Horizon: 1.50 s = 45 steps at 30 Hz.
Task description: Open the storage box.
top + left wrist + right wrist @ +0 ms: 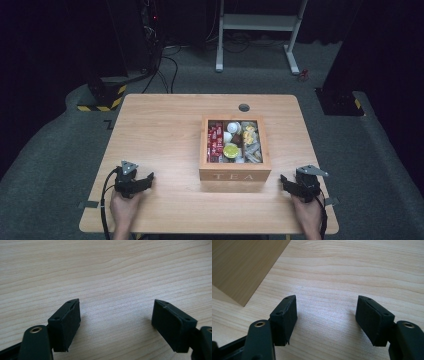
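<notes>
High view: we see our left gripper (146,178) resting low on the wooden surface (160,130), jaws wide with nothing between them, pointing right toward the tea box (235,175), which sits well apart at the middle. The square, pale wood box is open-topped, lettered TEA, its compartments packed with red sachets and pods. Our right gripper (284,180) lies just right of the box, jaws wide and bare, pointing left; each hand (122,207) grips from below.
</notes>
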Available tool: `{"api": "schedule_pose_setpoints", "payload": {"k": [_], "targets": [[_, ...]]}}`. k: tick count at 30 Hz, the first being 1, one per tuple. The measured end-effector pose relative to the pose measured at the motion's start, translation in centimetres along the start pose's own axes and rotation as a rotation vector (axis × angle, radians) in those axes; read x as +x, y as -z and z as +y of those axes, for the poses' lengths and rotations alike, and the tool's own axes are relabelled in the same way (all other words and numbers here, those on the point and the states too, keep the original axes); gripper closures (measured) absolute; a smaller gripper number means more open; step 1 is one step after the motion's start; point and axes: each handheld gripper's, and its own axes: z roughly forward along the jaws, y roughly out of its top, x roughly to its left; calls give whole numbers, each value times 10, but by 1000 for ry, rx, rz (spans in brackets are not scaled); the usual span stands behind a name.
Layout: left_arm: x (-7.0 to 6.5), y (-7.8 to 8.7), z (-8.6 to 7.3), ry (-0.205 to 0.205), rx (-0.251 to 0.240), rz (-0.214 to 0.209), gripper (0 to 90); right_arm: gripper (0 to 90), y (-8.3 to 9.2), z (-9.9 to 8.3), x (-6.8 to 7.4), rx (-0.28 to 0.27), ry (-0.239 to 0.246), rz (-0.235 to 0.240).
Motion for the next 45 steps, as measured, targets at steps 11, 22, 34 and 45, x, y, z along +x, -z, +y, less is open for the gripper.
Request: {"api": "schedule_pose_setpoints", "payload": {"k": [11, 22, 34, 45], "targets": [[0, 0, 0, -1, 0, -1, 232, 427, 2, -1, -2, -10, -13, -10], [0, 0, 0, 0, 0, -2, 231, 444, 2, -2, -2, -12, -13, -15], [0, 0, 0, 0, 1, -2, 231, 456, 7, -4, -1, -9, -28, 15], [0, 0, 0, 0, 0, -1, 231, 517, 14, -7, 6, -29, -9, 50]]}}
